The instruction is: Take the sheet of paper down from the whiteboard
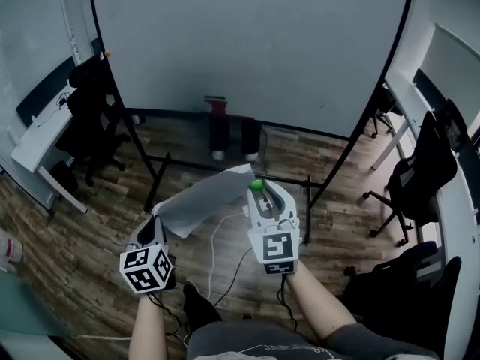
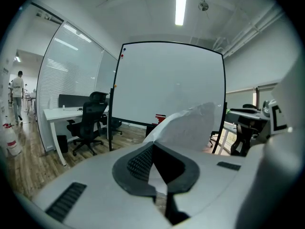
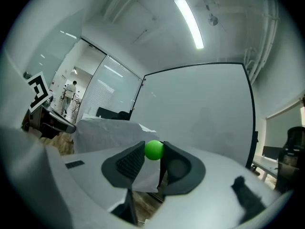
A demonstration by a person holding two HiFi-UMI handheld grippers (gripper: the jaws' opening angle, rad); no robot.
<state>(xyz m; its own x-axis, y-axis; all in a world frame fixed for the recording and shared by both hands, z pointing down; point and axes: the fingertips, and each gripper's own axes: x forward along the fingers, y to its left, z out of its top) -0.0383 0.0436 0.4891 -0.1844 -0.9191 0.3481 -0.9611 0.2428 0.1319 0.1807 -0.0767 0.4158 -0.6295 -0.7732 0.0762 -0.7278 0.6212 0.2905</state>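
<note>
Left gripper [image 2: 152,146] clamps paper [image 2: 188,125]; right gripper [image 3: 153,152], ball [image 1: 257,185].

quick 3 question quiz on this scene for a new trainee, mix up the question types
1. Fill in: the left gripper is shut on the ____.
2. Which one pinches the small green ball? A the left one; B the right gripper.
3. True or false: the white sheet of paper hangs on the large whiteboard.
Key: 1 sheet of paper; 2 B; 3 false, it is off the board.
</note>
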